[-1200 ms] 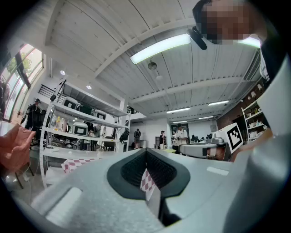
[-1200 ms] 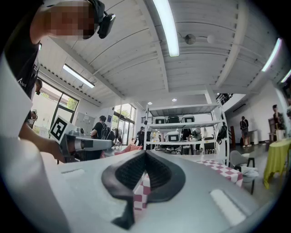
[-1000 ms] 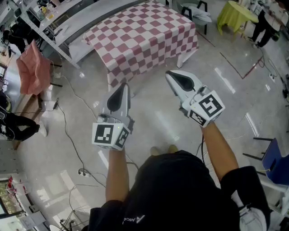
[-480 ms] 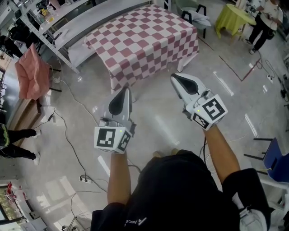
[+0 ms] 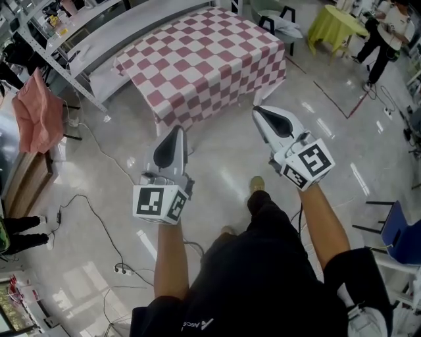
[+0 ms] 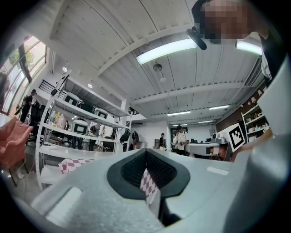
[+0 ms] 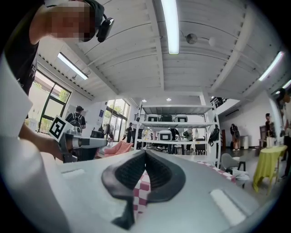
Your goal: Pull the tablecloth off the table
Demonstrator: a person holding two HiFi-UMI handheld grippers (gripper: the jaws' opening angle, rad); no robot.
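A red-and-white checked tablecloth (image 5: 204,62) covers a table ahead, hanging down its near side. In the head view my left gripper (image 5: 177,129) and right gripper (image 5: 258,110) are held in the air side by side, pointing at the table and short of its near edge. Both are shut with nothing between the fingers. In the left gripper view, the left gripper (image 6: 146,150) has its tips meeting, and a strip of the tablecloth (image 6: 148,184) shows far off through the gap below. The right gripper view shows the right gripper (image 7: 145,151) likewise closed, with the tablecloth (image 7: 141,196) beyond.
A pink cloth (image 5: 36,115) hangs on a rack at the left. Cables (image 5: 99,217) trail over the glossy floor. A long white bench (image 5: 112,33) runs behind the table. A chair (image 5: 279,20), a yellow-green covered table (image 5: 339,20) and a blue chair (image 5: 401,230) stand at the right.
Both grippers have moved forward toward the table, still closed. The person has stepped ahead, and a foot now shows on the floor between the arms.
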